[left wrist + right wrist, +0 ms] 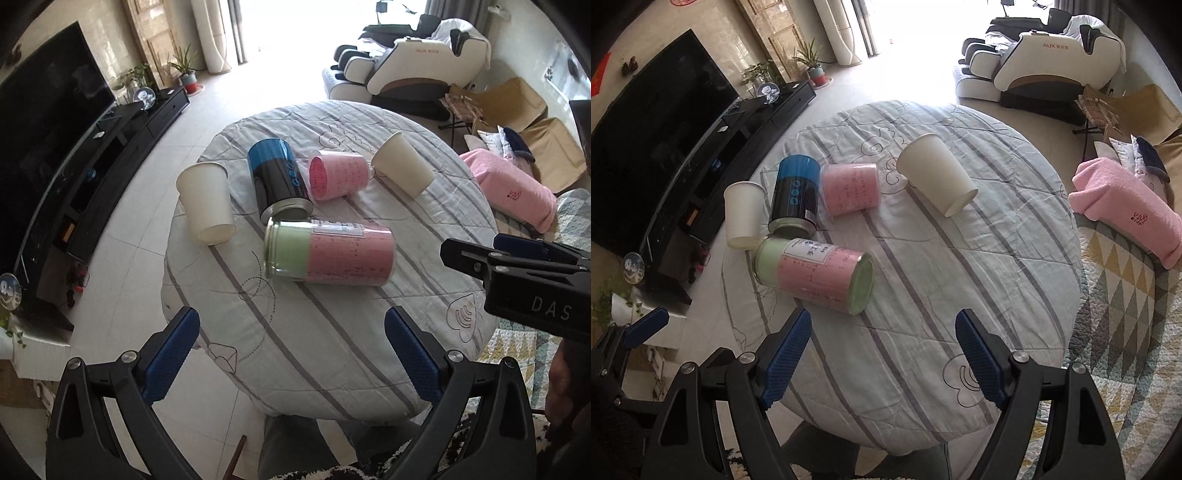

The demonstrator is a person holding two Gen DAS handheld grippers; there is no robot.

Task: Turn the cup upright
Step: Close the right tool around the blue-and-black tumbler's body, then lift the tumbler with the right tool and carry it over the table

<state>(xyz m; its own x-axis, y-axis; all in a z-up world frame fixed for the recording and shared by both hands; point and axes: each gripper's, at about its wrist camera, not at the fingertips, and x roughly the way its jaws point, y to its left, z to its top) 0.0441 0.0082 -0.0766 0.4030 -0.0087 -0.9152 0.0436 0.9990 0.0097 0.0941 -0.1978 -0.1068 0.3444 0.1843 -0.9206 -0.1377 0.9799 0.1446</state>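
Observation:
Several cups lie on their sides on a round table with a striped cloth. A white paper cup lies at the left. Another white paper cup lies at the far right. A blue and black can, a small pink jar and a green and pink jar lie between them. My left gripper is open and empty above the near table edge. My right gripper is open and empty, and also shows in the left wrist view.
A black TV on a low cabinet stands to the left. A massage chair is at the back. A pink cushion and a patterned rug are on the right.

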